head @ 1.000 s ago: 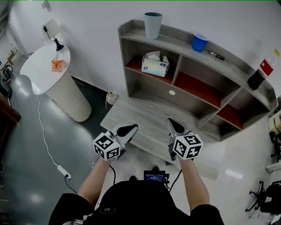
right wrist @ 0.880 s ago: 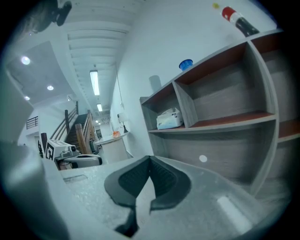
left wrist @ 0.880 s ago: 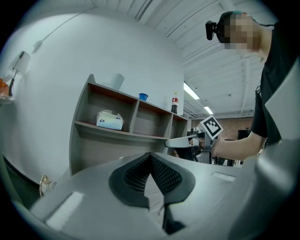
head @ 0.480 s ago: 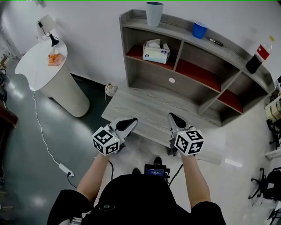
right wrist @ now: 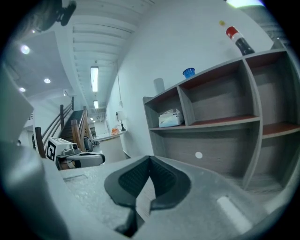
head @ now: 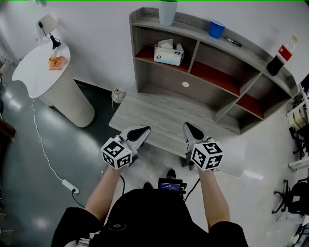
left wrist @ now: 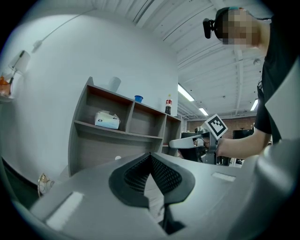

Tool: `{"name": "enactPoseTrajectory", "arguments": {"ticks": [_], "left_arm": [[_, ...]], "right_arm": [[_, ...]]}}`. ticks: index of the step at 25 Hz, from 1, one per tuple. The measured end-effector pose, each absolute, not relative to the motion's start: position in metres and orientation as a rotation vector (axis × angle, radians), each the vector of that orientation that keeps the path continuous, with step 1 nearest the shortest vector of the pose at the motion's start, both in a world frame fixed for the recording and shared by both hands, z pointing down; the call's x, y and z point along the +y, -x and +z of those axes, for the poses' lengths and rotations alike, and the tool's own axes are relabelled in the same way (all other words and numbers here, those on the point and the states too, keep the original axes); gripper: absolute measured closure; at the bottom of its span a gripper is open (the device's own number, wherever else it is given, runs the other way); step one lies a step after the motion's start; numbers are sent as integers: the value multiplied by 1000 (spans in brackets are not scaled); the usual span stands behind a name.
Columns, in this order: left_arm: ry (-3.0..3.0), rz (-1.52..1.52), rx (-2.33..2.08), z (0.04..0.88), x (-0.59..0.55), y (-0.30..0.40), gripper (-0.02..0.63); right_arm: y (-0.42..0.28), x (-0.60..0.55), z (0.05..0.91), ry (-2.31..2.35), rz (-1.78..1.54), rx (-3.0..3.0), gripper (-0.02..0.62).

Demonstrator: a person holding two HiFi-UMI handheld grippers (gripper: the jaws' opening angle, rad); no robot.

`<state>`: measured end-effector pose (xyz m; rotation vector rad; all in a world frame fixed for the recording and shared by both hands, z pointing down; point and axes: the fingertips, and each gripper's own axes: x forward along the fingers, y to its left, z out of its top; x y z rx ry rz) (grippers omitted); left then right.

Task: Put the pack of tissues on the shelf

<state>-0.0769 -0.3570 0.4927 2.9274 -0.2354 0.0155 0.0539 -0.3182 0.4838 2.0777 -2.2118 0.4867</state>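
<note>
The pack of tissues (head: 168,52) sits in the upper left compartment of the grey shelf unit (head: 145,84), on its red board; it also shows in the left gripper view as a small white pack of tissues (left wrist: 107,120) and in the right gripper view as the same pack of tissues (right wrist: 170,118). My left gripper (head: 143,130) hangs shut and empty above the shelf's low front platform (head: 145,118). My right gripper (head: 189,128) is beside it, also shut with nothing held. Both are well short of the tissues.
On the shelf top stand a pale cup (head: 167,12), a blue cup (head: 216,29) and a cola bottle (head: 278,55). A white round table (head: 41,72) with a lamp (head: 47,25) stands left. A cable with a power strip (head: 67,185) lies on the floor.
The view has drifted back a little from the shelf, which now sits higher in the head view. Both grippers stay shut in about the same place.
</note>
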Motion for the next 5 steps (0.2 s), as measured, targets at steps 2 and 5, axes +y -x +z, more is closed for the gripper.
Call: {"name": "enactPoseTrajectory", "arguments": {"ticks": [2,5], "left_arm": [[-2923,6,-241,491,-357,75,603],[-2919,-5,-251,491,-356,74,603]], "right_arm": [[-55,-317,483,-2082,480,-2211,592],[-55,-314,483,-2083,474,-2208,592]]}}
